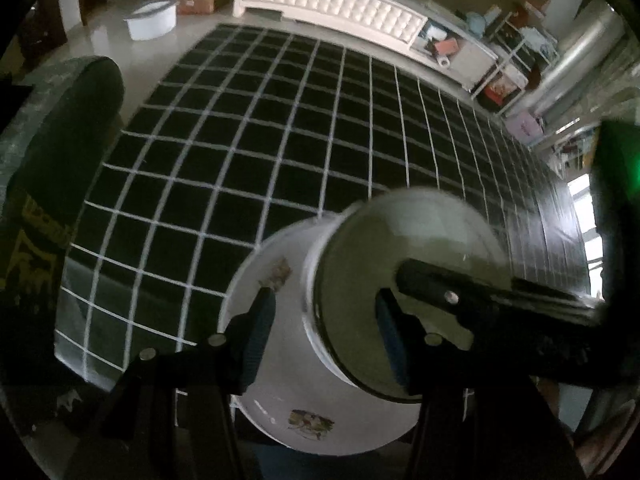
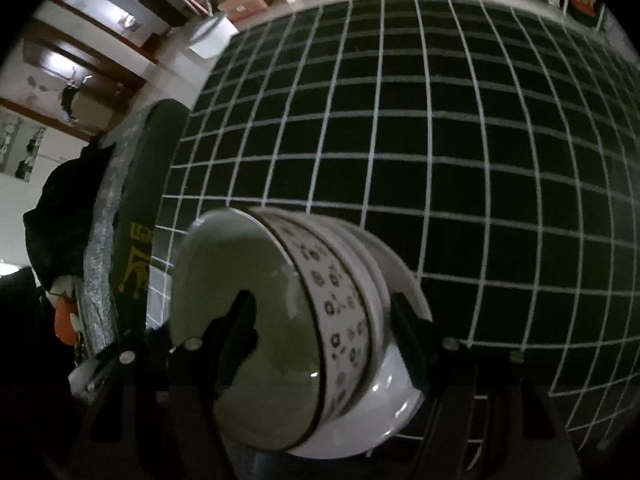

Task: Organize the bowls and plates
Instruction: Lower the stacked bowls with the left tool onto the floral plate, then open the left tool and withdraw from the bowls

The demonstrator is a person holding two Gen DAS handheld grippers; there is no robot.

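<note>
bowls (image 2: pixel 280 340): glazed ceramic, round, nested | table (image 2: pixel 480 160): black, white-gridded

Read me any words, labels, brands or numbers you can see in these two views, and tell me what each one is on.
No text reads clearly.
Yellow lettering and a crown-like emblem on the dark chair back: only partly in view, something like "en", not readable.
The same yellow print on the chair back in the left wrist view: blurred, unreadable.
Picture decals on the white plate: images, no words.
Patterned bowl: small ring motifs only, no lettering.

Bowls (image 2: pixel 320 340) nested, tipped sideways over the gridded table (image 2: pixel 460 140) — chair (image 2: pixel 152 184) at left.
</note>
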